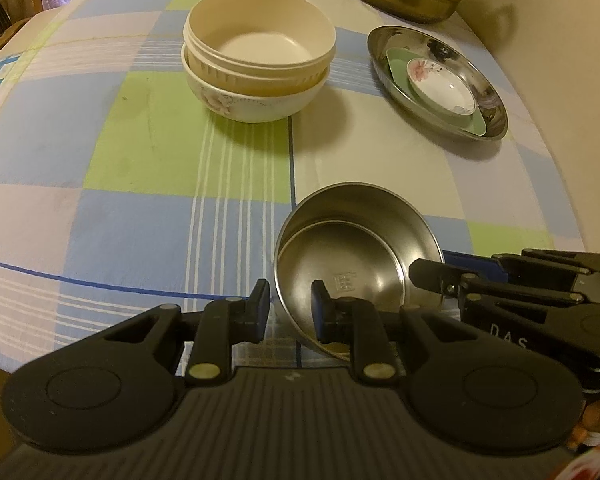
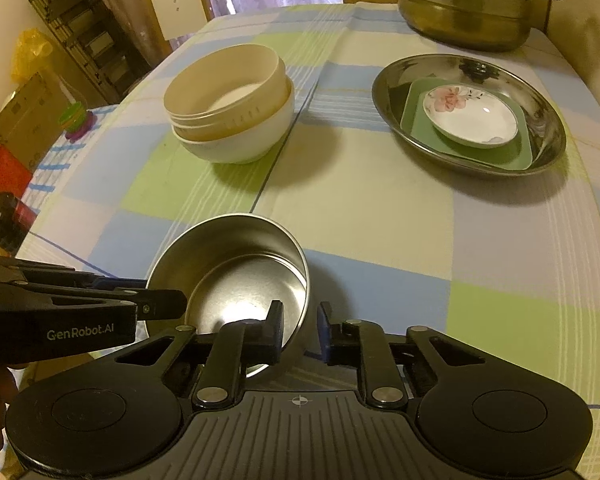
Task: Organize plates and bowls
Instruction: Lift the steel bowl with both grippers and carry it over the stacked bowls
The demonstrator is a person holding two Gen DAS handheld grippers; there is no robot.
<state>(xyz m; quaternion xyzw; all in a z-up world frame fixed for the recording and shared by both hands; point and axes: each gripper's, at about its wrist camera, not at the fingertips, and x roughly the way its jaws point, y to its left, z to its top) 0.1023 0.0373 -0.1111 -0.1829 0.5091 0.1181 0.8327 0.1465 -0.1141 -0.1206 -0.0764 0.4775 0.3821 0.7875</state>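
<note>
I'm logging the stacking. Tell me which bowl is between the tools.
The steel bowl at the near table edge, tilted, both tools on its rim. The cream bowl sits nested in the floral white bowl farther back, untouched.

A broad bare stretch of the desk (image 2: 360, 208) lies open between the steel bowl (image 2: 236, 276) at the near edge and the things farther back. Across that far side stand the stacked bowls (image 2: 228, 120) on the left and the steel tray (image 2: 548, 132) on the right, with a clear lane between them. Behind the tray the big pot (image 2: 464, 20) blocks the far corner.
</note>
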